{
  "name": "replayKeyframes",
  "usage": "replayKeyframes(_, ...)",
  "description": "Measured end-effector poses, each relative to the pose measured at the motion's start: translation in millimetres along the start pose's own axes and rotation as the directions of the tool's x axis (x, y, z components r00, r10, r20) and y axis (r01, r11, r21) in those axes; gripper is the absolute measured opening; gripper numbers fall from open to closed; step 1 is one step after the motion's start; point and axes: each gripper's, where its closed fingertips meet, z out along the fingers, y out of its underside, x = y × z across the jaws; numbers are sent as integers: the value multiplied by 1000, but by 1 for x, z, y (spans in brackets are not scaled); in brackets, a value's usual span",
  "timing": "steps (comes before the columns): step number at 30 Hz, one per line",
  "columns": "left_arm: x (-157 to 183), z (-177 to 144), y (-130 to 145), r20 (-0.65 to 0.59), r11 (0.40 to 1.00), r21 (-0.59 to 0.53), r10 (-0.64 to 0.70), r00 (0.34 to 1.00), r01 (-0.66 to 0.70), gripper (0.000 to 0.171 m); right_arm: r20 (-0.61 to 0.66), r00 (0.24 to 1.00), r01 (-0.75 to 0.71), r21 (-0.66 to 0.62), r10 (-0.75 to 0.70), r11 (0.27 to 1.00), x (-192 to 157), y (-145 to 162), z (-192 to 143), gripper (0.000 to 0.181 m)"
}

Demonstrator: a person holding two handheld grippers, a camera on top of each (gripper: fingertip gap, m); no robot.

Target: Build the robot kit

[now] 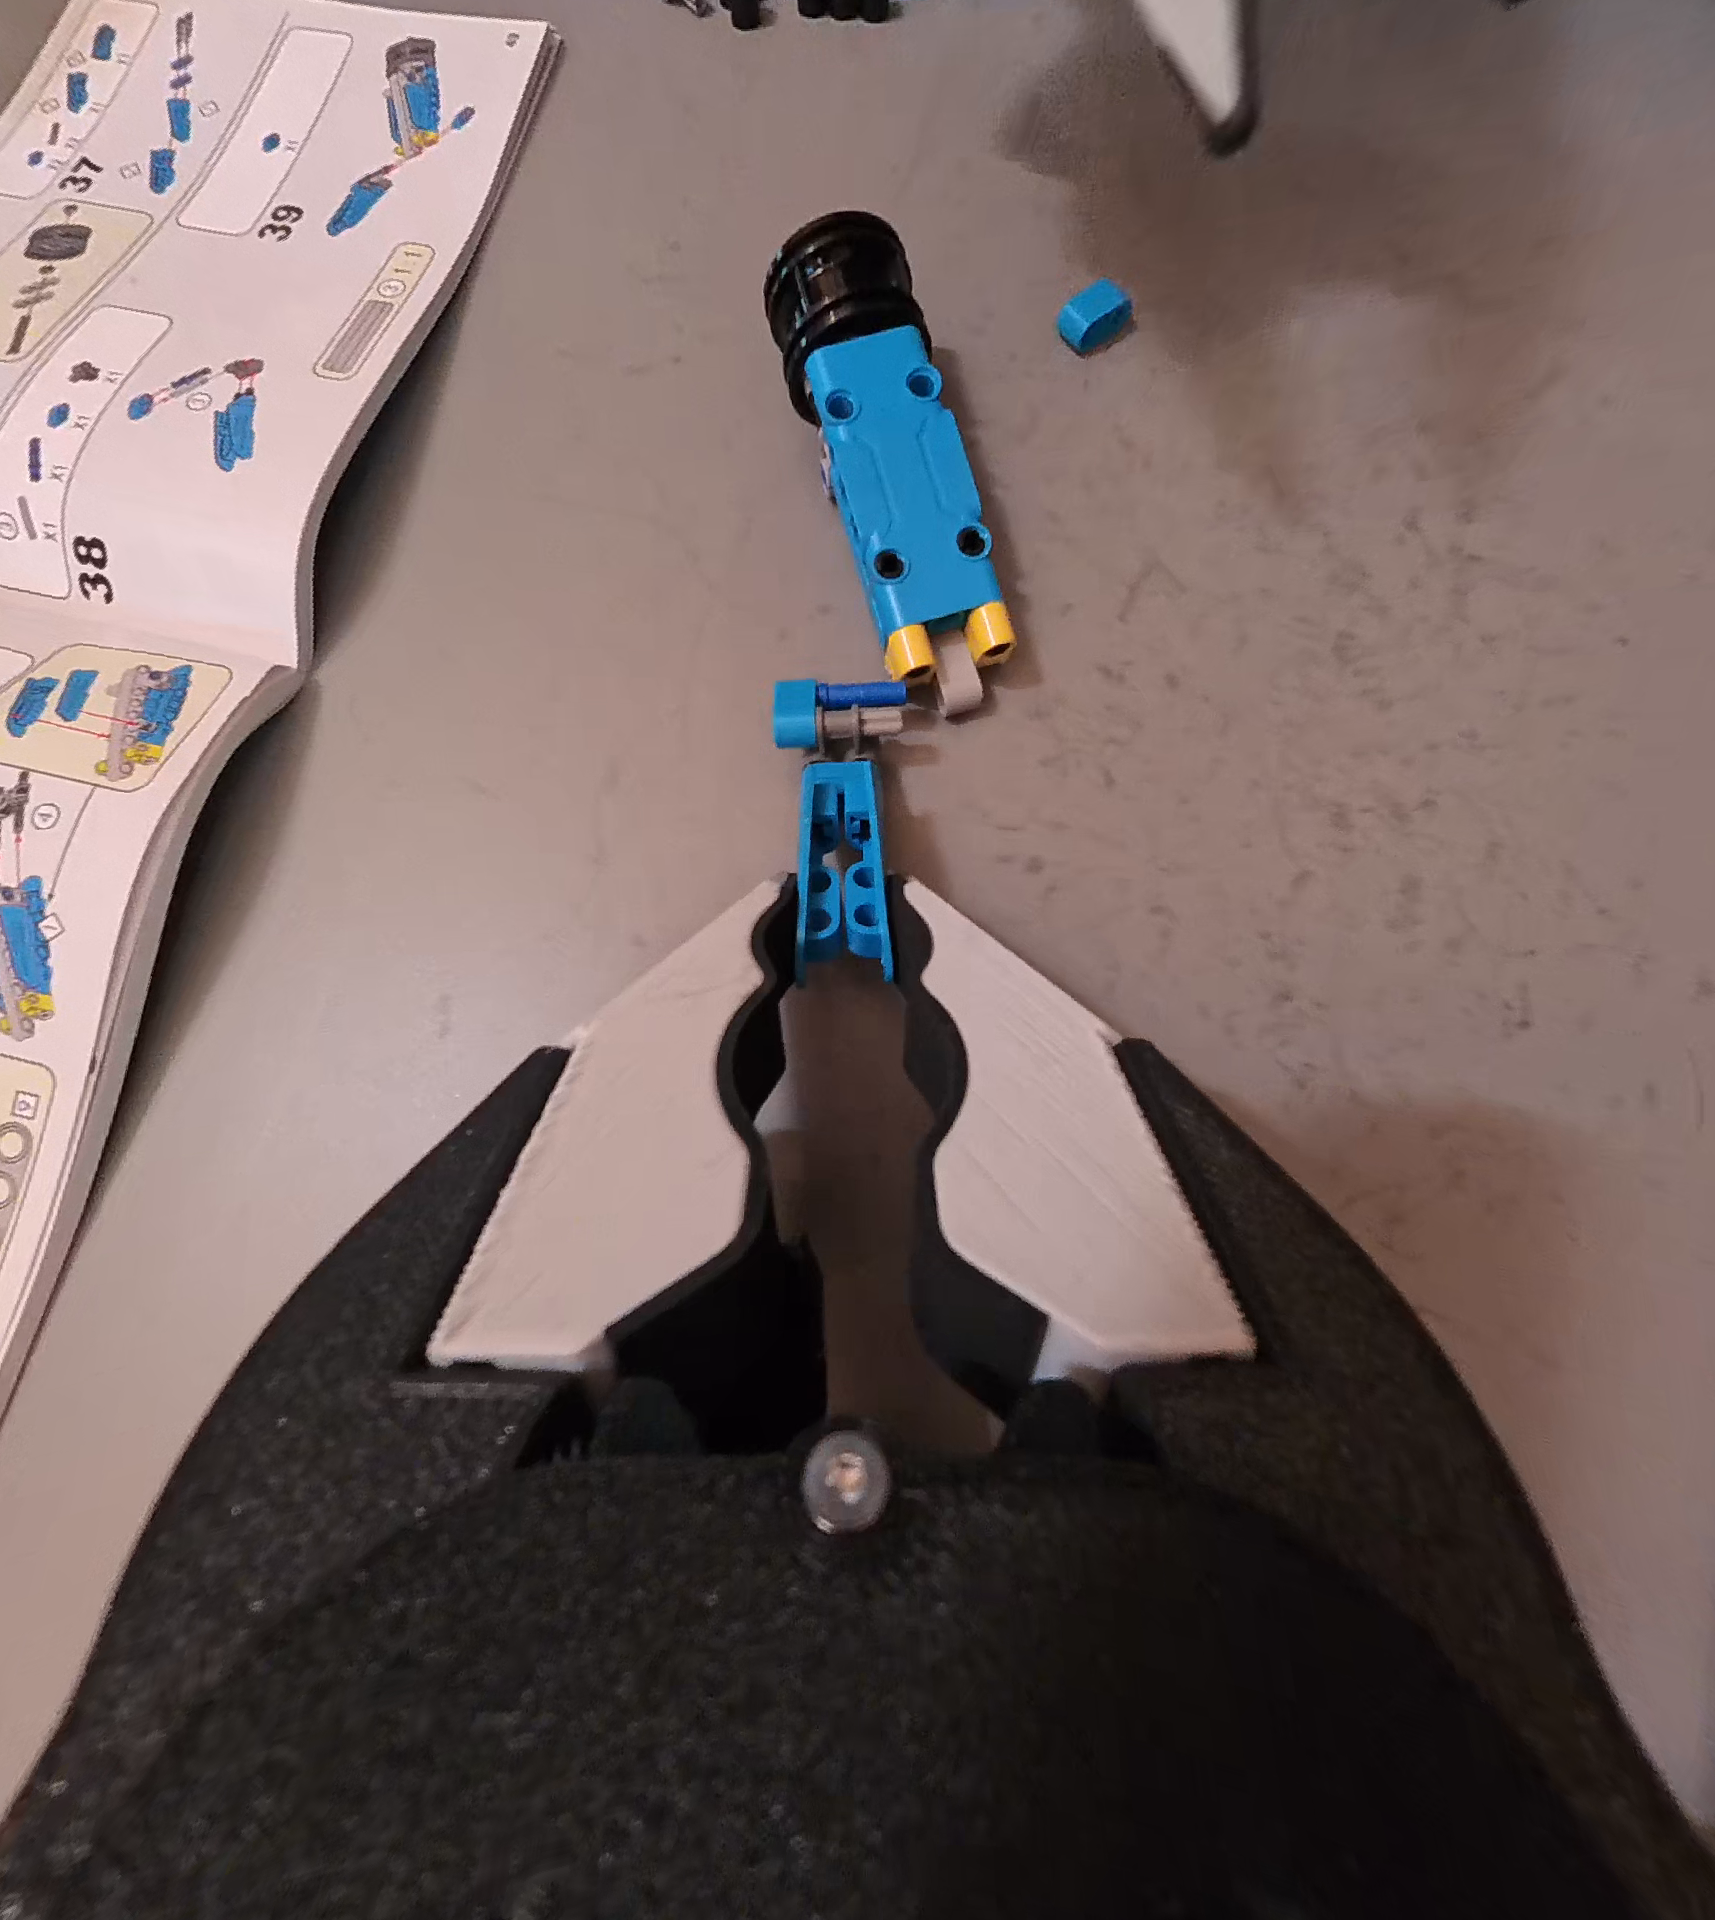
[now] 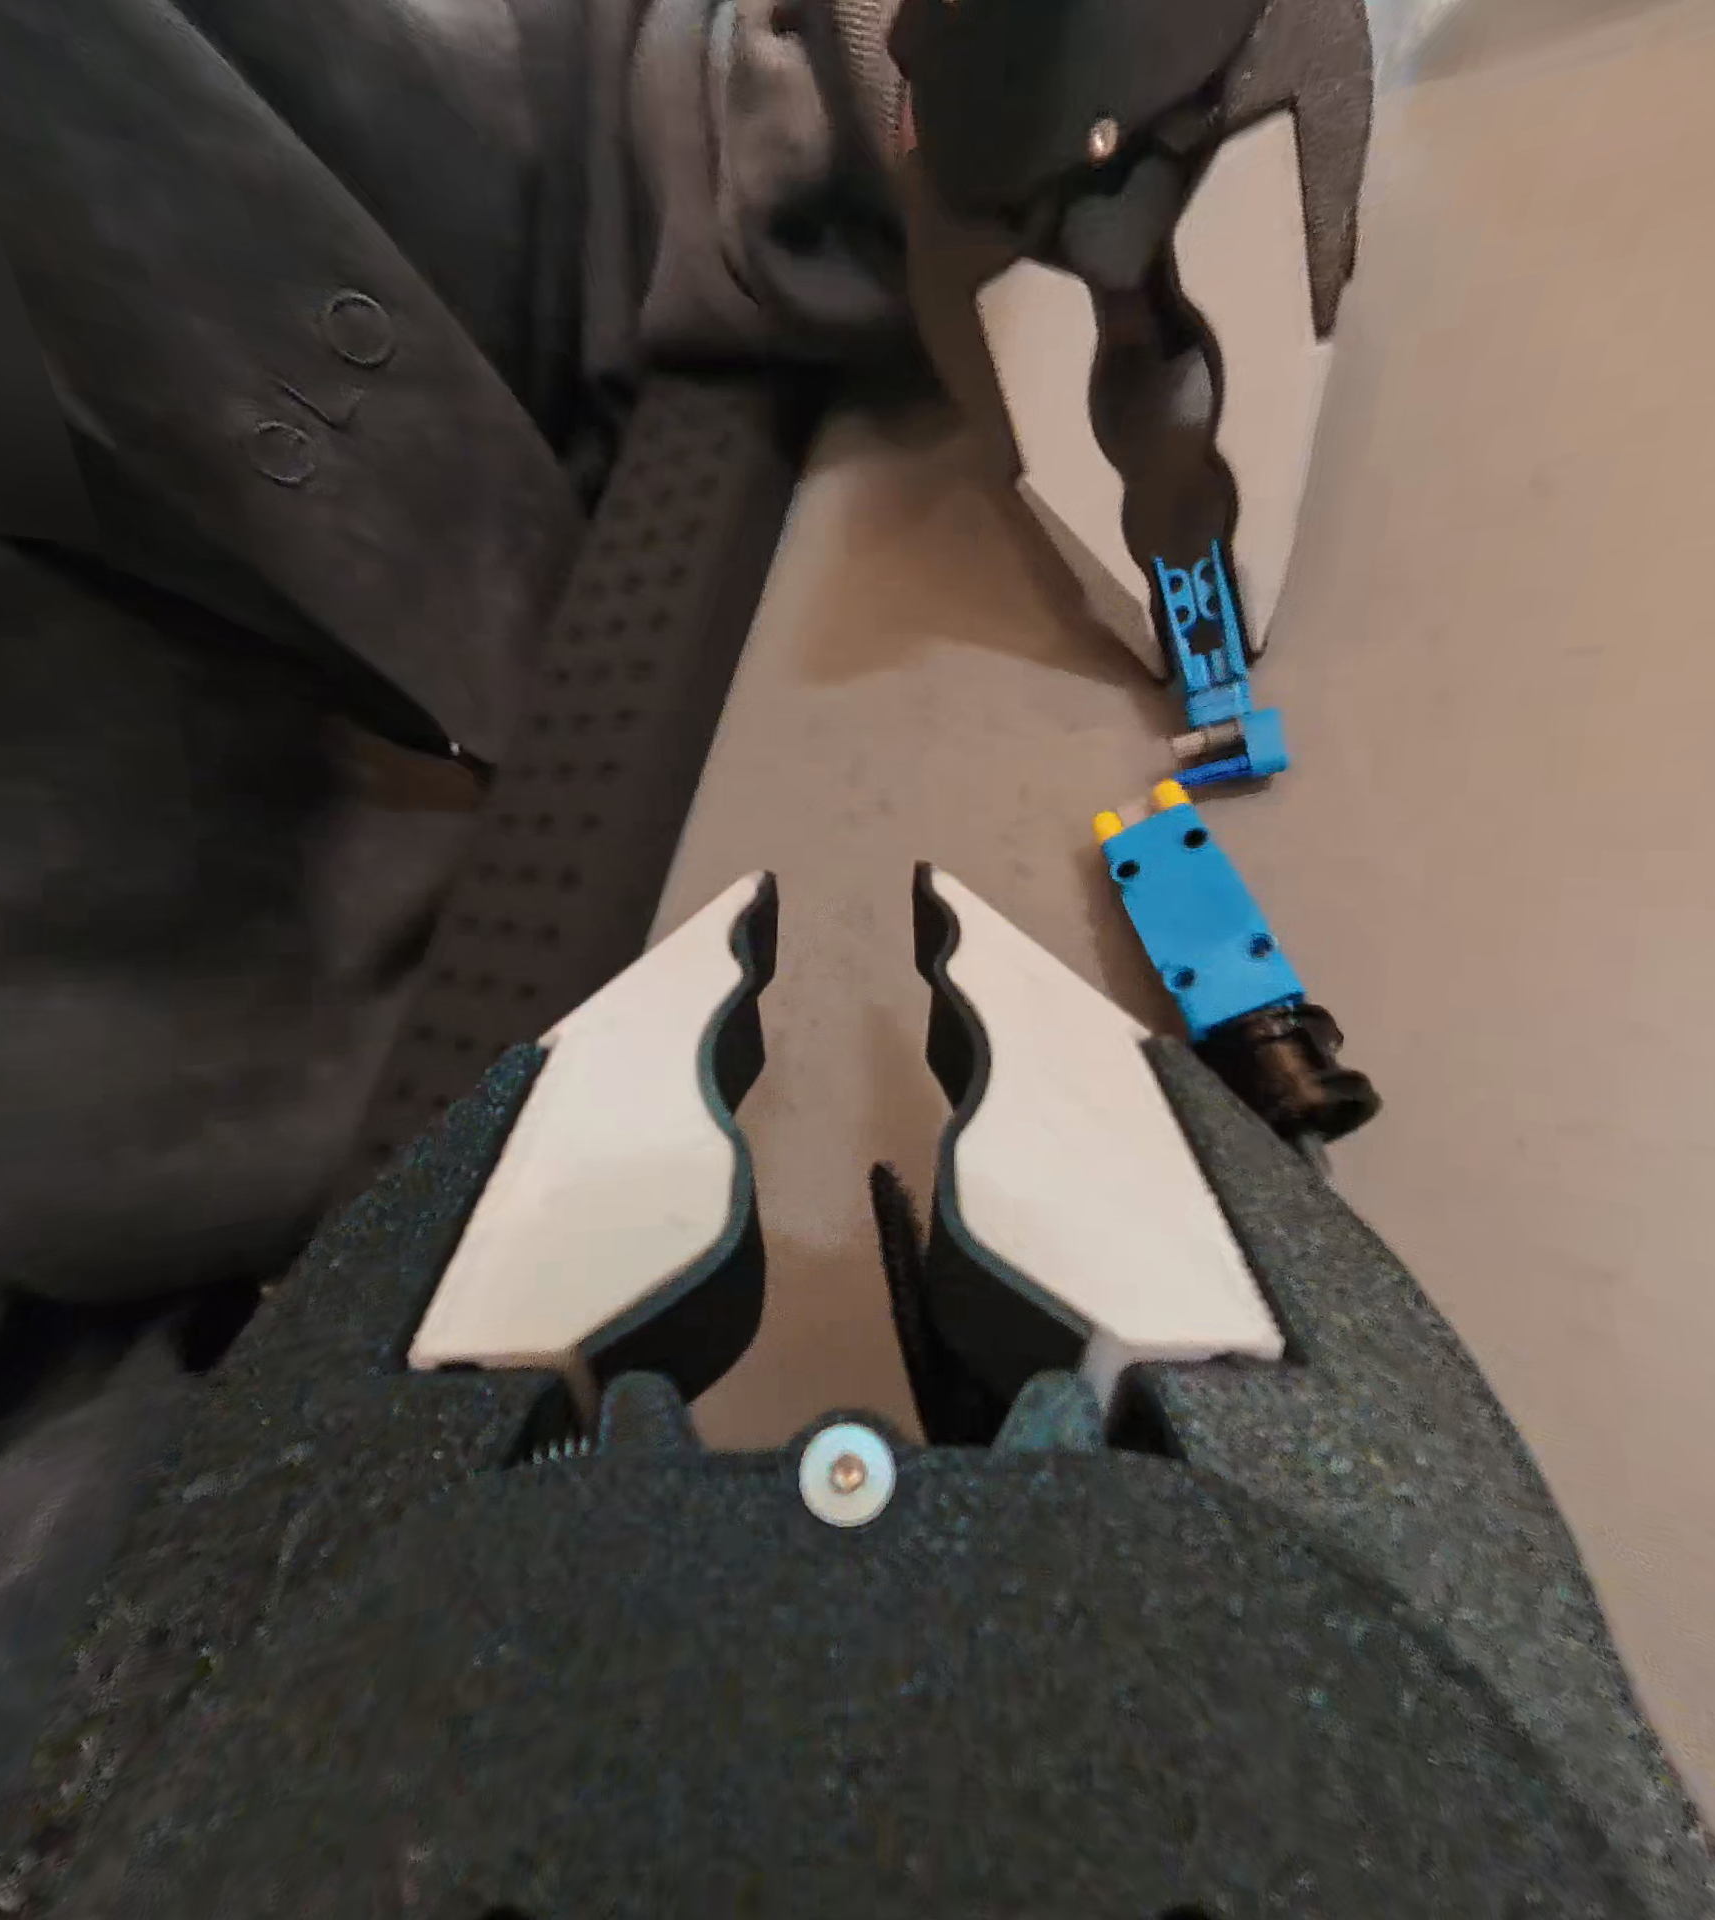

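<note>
Left gripper [image 1: 842, 914] pinches blue piece [image 1: 848, 873] w/ pin end toward blue block [image 1: 910, 488], prob. for alignment; right gripper [image 2: 845, 914] spread, empty.

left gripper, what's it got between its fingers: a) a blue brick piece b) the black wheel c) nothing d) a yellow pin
a: the left gripper is shut on a blue brick piece, whose far end carries a small connector; the black wheel lies apart on the table.
</note>
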Motion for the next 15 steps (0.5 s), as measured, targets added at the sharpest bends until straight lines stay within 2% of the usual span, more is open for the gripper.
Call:
replayKeyframes(4, 0, 0, 0, 3, 1000, 0, 1, 1000, -1, 15, -142, 988, 65, 12, -63, 998, 19, 14, 0, 24)
replayKeyframes(6, 0, 0, 0, 4, 1000, 0, 1, 1000, -1, 15, -204, 977, 56, -23, -60, 998, 28, 13, -4, 32)
replayKeyframes(9, 0, 0, 0, 4, 1000, 1, 1, 1000, -1, 15, -208, 975, 72, -8, -72, 997, 29, 7, -3, 34)
replayKeyframes(15, 0, 0, 0, 3, 1000, 2, -3, 1000, 3, 15, -266, 960, 61, -88, -82, 994, 43, 22, 2, 33)
